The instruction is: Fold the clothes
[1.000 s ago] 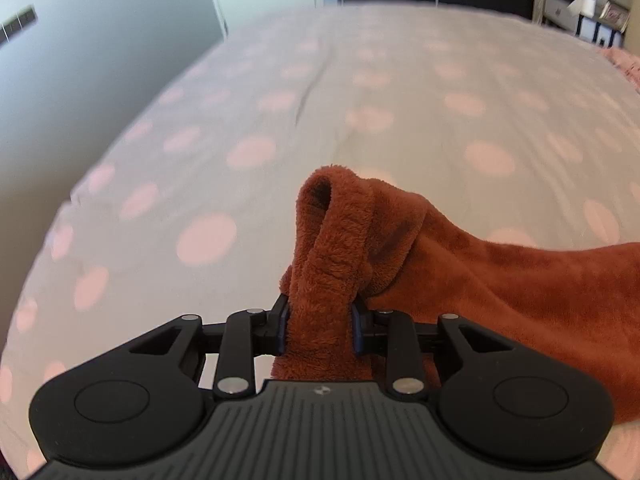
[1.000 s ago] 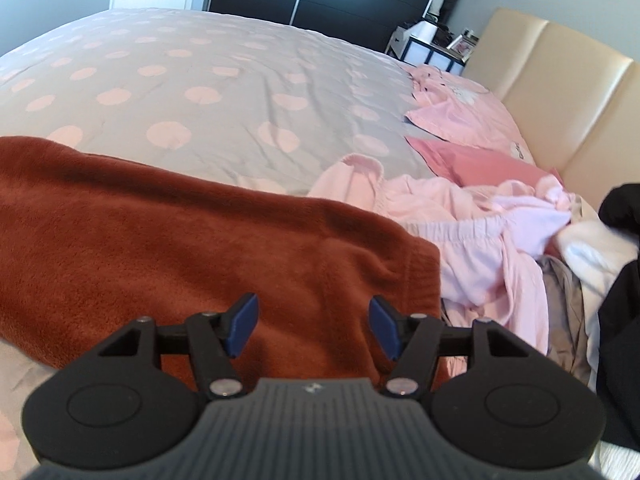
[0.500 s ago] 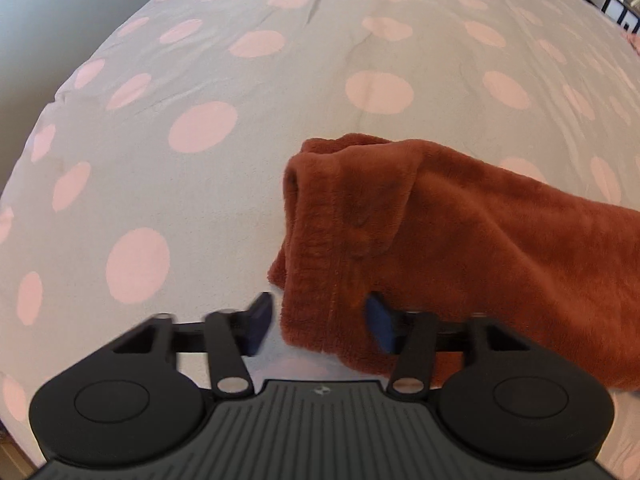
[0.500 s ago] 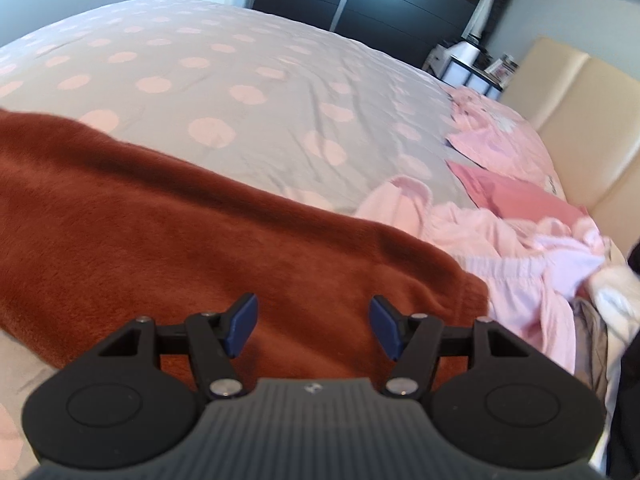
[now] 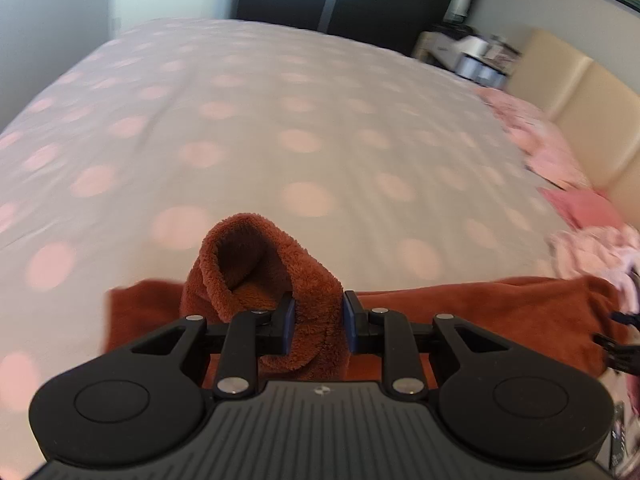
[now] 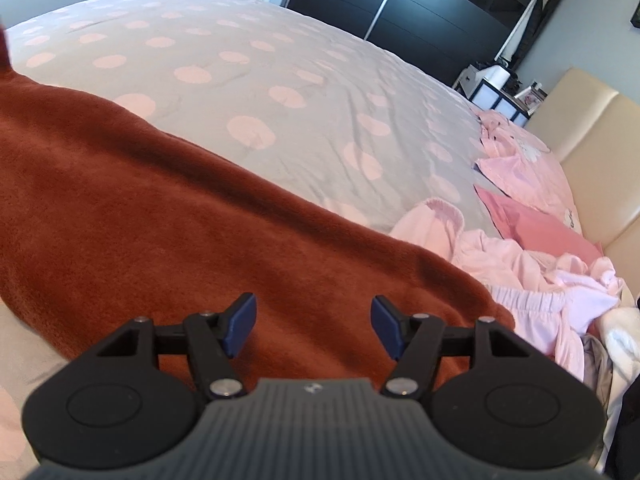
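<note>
A rust-brown fleece garment lies stretched across the near side of the bed. In the left wrist view my left gripper is shut on a bunched end of the fleece garment and holds it raised above the rest of the fleece. In the right wrist view my right gripper is open and empty, hovering just above the garment's near right end.
The bed has a grey cover with pink dots. A heap of pink and white clothes lies to the right by the beige headboard. A dark wardrobe stands beyond the bed.
My left gripper was shut on the fleece, opened over it half a second ago, and is now shut on its end again and lifted. My right gripper stayed open and shifted slightly.
</note>
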